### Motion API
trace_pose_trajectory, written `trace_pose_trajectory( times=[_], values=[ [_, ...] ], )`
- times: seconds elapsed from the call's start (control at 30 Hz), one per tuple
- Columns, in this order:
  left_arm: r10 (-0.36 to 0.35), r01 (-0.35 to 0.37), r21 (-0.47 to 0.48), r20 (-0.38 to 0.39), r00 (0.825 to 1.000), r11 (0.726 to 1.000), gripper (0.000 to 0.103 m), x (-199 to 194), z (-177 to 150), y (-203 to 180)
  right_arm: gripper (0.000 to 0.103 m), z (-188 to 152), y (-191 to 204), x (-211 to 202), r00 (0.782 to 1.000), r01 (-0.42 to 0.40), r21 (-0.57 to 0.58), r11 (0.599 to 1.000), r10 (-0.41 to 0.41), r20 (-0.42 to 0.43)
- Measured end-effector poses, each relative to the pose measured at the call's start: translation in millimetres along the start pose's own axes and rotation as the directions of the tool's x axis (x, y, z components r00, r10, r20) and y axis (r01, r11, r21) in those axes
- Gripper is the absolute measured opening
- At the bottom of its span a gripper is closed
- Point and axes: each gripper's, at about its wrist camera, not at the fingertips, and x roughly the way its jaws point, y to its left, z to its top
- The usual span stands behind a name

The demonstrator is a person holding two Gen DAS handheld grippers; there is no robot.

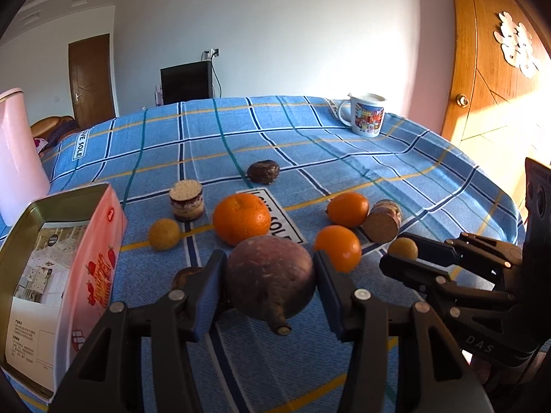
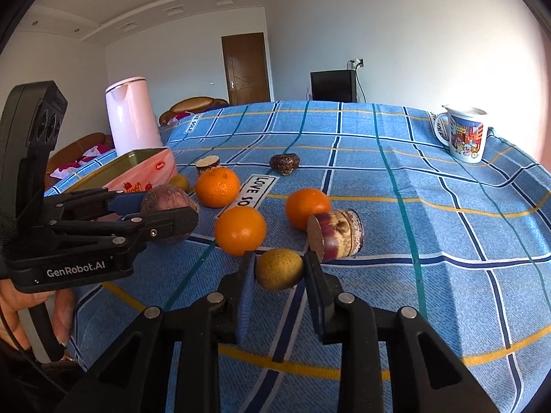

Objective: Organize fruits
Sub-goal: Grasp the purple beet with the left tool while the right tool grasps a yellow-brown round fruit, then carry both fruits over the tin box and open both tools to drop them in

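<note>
My left gripper [image 1: 270, 275] is shut on a big purple-brown fruit [image 1: 270, 277] with a stem, held just above the blue checked cloth; it also shows in the right wrist view [image 2: 168, 203]. My right gripper [image 2: 279, 268] is shut on a small yellow-brown fruit [image 2: 279, 268], also seen in the left wrist view [image 1: 403, 248]. Three oranges [image 1: 241, 218] [image 1: 347, 209] [image 1: 338, 247], another small yellow fruit [image 1: 164, 234] and a dark wrinkled fruit [image 1: 263, 171] lie on the cloth. An open pink tin box [image 1: 51, 261] stands at the left.
A small layered cake jar [image 1: 187, 200] stands upright and another [image 1: 383, 221] lies on its side. A printed mug [image 1: 366, 114] stands at the far right, a pink kettle [image 2: 132, 117] at the far left. The table edge falls away on the right.
</note>
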Motion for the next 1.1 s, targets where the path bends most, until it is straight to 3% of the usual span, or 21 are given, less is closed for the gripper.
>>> trace_pose_trajectory(
  times=[0.33, 0.67, 1.1],
  values=[
    [0.017, -0.02, 0.021, 0.109, 0.994, 1.0, 0.054, -22, 1, -3, 0.03, 10, 17, -13, 0.997, -0.012, -0.055, 0.998, 0.016, 0.071],
    [0.078, -0.084, 0.021, 0.213, 0.974, 0.996, 0.054, -46, 7, 4, 0.03, 24, 28, -24, 0.987, -0.023, -0.084, 0.996, 0.036, 0.156],
    [0.119, -0.124, 0.002, 0.263, 0.957, 0.992, 0.054, -63, 6, 14, 0.03, 37, 44, -23, 0.981, -0.044, -0.134, 0.99, 0.068, 0.184]
  ],
)
